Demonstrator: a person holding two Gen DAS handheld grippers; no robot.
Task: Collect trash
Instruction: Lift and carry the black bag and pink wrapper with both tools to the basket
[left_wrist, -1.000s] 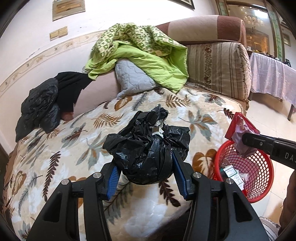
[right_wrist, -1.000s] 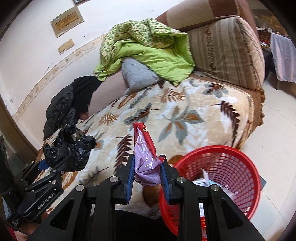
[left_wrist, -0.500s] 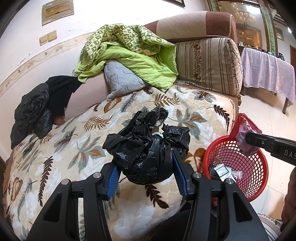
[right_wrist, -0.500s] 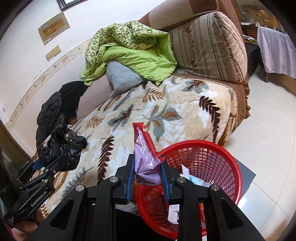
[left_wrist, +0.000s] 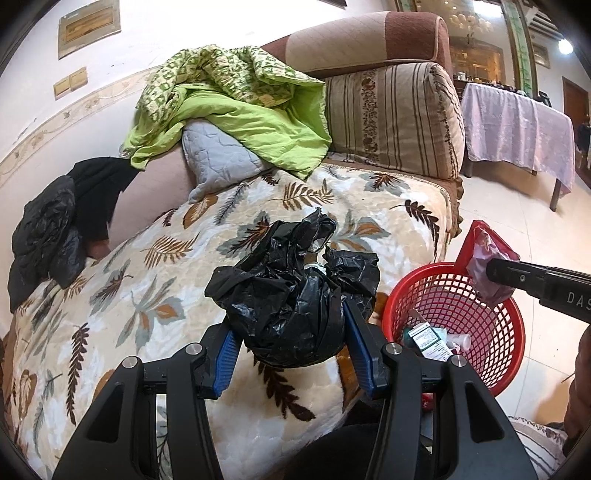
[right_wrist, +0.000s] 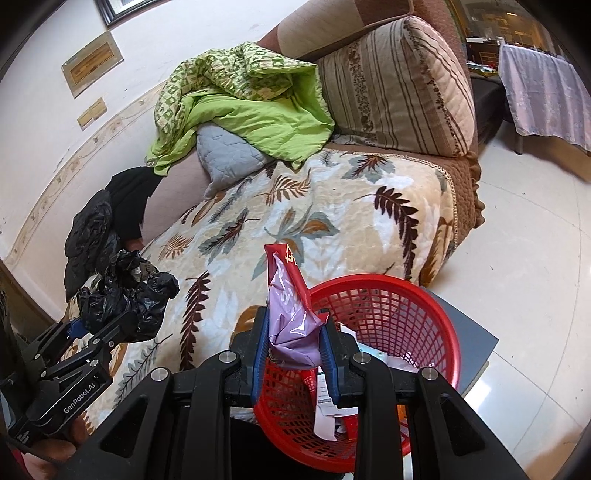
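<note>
- Fleecy leaf-print blanket (left_wrist: 155, 295) covers the sofa; we judge it bare of litter now, both pieces being lifted clear.
- Red mesh basket (right_wrist: 424, 332) stands on the floor at the sofa's near right corner, within our reach.
- Black plastic bag (left_wrist: 295, 302), crumpled, is clamped in the left gripper (left_wrist: 291, 350) fingers, left of the basket.
- Purple wrapper (right_wrist: 291, 317) is pinched upright in the right gripper (right_wrist: 293, 354), over the basket's near rim, ready to drop.

Crumpled black plastic bag (left_wrist: 291, 299) held up over the leaf-print bed. Red-and-purple snack wrapper (right_wrist: 291, 314) upright, pinched, above the red mesh basket (right_wrist: 436, 321) on the floor, paper scraps inside.
</note>
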